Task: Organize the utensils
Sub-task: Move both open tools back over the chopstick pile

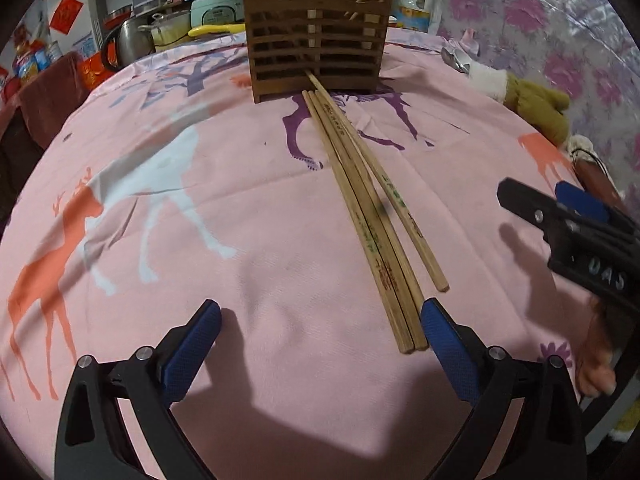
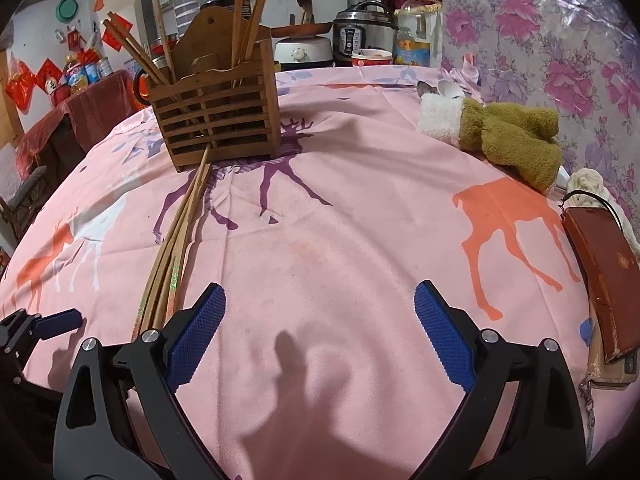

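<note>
My left tongs (image 1: 320, 320) hang low over the pink tablecloth (image 1: 240, 220), both blue pads spread wide with nothing between them. The right-hand pad (image 1: 444, 340) sits just beside the near ends of the loose chopsticks (image 1: 360, 208), close enough that I cannot tell whether it touches them.

My right tongs (image 2: 320, 320) are spread just as wide and also empty. They hover over bare cloth to the right of the chopsticks, with my hand's shadow falling on the fabric between the pads.

The chopsticks lie flat in a tight bundle, three as far as I can count. Two lie pressed side by side; the third is set slightly apart on the right and ends farther from me. Their far tips run up against the foot of the wooden holder (image 1: 316, 40).

The holder is a slatted box standing upright in the middle of the table. Several chopsticks (image 2: 248, 12) already stand in it, leaning outward.

Farther right, well apart from all this, lie an olive plush glove (image 2: 512, 136), some spoons (image 2: 436, 89) and a brown case (image 2: 600, 280).

I judge the step in hand to be picking up the loose chopsticks with the left tongs. To do it well, I would shift right until the pair sits between the pads, then close across the thick ends. The sticks look smooth and could roll or scissor apart. Taking fewer at once seems safer, followed by tipping them upright before lowering them into the holder.
</note>
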`<action>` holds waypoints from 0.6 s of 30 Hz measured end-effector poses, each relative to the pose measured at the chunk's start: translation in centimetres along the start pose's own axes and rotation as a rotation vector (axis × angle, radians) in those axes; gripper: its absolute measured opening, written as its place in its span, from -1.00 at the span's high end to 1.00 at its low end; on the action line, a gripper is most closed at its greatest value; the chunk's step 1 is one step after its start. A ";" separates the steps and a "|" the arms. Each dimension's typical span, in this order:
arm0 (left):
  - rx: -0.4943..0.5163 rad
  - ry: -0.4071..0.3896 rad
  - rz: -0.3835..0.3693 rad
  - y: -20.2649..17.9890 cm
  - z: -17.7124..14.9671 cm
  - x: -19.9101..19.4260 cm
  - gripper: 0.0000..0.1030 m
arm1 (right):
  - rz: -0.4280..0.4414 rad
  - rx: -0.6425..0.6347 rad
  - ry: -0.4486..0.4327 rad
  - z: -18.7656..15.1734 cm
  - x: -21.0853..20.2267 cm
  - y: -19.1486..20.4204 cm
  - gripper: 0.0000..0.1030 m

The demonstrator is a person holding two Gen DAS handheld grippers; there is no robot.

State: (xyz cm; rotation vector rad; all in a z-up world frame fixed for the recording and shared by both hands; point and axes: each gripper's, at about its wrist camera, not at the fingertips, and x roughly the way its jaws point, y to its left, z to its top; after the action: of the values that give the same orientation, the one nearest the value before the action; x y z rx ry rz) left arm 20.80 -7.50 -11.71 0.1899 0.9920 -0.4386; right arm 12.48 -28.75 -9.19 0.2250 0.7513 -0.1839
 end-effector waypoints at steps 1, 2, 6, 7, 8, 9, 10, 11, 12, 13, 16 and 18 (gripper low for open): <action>-0.016 0.007 0.022 0.4 0.3 0.2 -0.92 | 0.002 -0.003 -0.001 0.0 0.0 0.1 -0.79; -0.037 0.012 0.039 1.0 0.4 0.3 -0.92 | 0.004 -0.005 -0.002 0.0 0.0 0.1 -0.79; -0.124 0.011 0.091 3.7 0.8 -0.1 -0.92 | 0.007 -0.007 -0.003 0.0 -0.1 0.1 -0.79; -0.138 0.002 0.126 4.2 0.8 -0.3 -0.92 | 0.006 -0.006 -0.004 0.0 -0.1 0.1 -0.79; -0.161 -0.010 0.153 5.0 0.7 -0.7 -0.89 | 0.005 -0.007 -0.006 0.0 -0.1 0.1 -0.79; -0.168 -0.016 0.156 5.4 0.7 -0.9 -0.89 | 0.005 -0.009 -0.007 0.0 -0.2 0.2 -0.79; -0.174 -0.022 0.155 5.8 0.6 -1.1 -0.89 | 0.005 -0.011 -0.008 0.0 -0.2 0.2 -0.79; -0.180 -0.028 0.161 6.2 0.4 -1.3 -0.89 | 0.005 -0.015 -0.009 0.0 -0.2 0.3 -0.79; -0.186 -0.029 0.166 6.4 0.3 -1.3 -0.89 | 0.007 -0.018 -0.011 0.0 -0.2 0.4 -0.79; -0.189 -0.030 0.157 6.4 0.3 -1.4 -0.89 | 0.010 -0.021 -0.013 0.0 -0.2 0.4 -0.79; -0.158 -0.058 0.097 5.5 -0.1 -2.1 -0.89 | 0.013 -0.034 -0.017 -0.1 -0.3 0.6 -0.79; -0.117 -0.071 0.077 4.4 -0.1 -2.2 -0.89 | 0.015 -0.040 -0.020 -0.1 -0.3 0.6 -0.79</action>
State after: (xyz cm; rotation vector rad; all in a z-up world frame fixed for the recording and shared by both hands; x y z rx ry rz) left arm 21.63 -2.91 -10.09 0.1062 0.9348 -0.3139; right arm 12.35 -28.09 -8.96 0.1905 0.7328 -0.1568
